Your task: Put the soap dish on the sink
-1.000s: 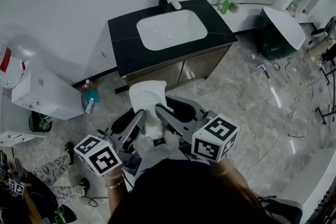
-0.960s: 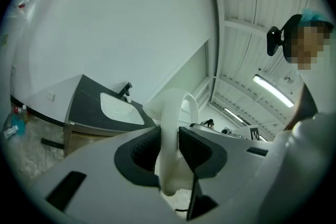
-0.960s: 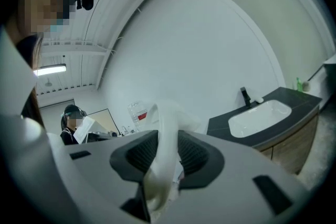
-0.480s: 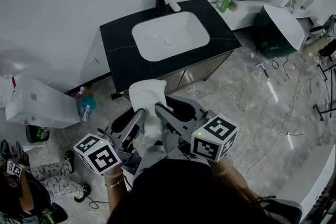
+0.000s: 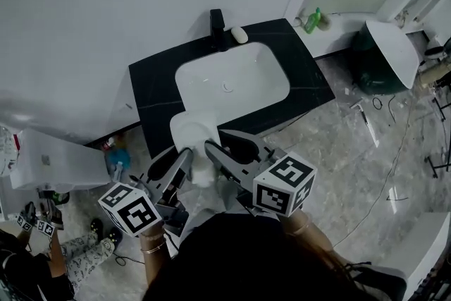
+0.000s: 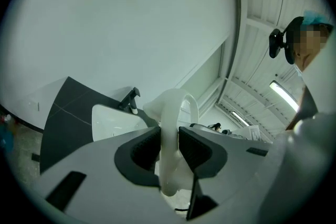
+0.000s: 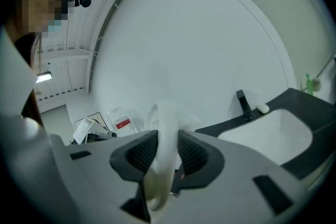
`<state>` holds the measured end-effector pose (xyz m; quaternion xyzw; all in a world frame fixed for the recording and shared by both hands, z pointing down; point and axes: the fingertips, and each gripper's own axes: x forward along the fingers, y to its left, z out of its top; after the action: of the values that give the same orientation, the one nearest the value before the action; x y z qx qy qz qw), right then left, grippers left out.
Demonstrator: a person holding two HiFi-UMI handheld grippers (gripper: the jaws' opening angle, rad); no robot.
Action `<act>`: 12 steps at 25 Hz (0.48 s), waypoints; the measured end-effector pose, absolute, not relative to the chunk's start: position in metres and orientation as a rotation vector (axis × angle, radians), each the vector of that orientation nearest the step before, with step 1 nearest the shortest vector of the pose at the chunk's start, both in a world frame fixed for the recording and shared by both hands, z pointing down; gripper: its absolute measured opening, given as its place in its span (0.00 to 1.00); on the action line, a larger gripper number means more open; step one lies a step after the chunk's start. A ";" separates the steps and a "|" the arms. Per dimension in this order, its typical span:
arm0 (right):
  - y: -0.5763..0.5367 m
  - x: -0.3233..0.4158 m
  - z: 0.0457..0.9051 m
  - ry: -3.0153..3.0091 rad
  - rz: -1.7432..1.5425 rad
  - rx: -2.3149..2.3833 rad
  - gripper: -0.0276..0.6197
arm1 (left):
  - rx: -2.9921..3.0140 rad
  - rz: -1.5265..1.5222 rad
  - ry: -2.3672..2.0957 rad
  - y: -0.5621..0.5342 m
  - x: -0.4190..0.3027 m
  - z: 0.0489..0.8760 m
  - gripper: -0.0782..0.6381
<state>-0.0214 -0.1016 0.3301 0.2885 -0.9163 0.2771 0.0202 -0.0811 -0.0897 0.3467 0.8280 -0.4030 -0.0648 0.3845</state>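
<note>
A white soap dish (image 5: 195,132) is held up between both grippers, just over the front edge of the black counter (image 5: 151,91) of the sink. My left gripper (image 5: 184,155) is shut on its left side and my right gripper (image 5: 211,150) on its right side. In the left gripper view the soap dish (image 6: 170,123) stands edge-on between the dark pads (image 6: 144,147). The right gripper view shows the soap dish (image 7: 164,136) pinched the same way. The white basin (image 5: 246,91) lies just beyond, with a black faucet (image 5: 217,23) and a soap bar (image 5: 239,34) at its back.
A white box (image 5: 56,162) and a blue bottle (image 5: 118,158) stand on the floor at left. A green bottle (image 5: 313,20) and a dark bin with a white lid (image 5: 384,53) are at right. Cables lie on the marble floor (image 5: 366,151). A person's legs (image 5: 77,250) show lower left.
Both grippers have carried the soap dish forward to the sink. The counter has come closer, and the dish now overlaps its front edge. The grip is the same.
</note>
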 end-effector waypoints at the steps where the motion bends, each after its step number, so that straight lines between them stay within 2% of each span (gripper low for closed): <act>1: -0.115 -0.021 0.330 -2.844 0.862 0.880 0.24 | 2.106 -0.165 -1.036 -0.102 -0.081 0.346 0.27; 12: -0.224 -0.035 0.340 -2.846 0.983 0.715 0.24 | 2.043 -0.139 -1.158 -0.204 -0.094 0.349 0.27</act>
<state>-0.0346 -0.2235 0.3396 0.2309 -0.9194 0.3176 0.0233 -0.0944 -0.2043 0.3493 0.8017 -0.4546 -0.0545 0.3843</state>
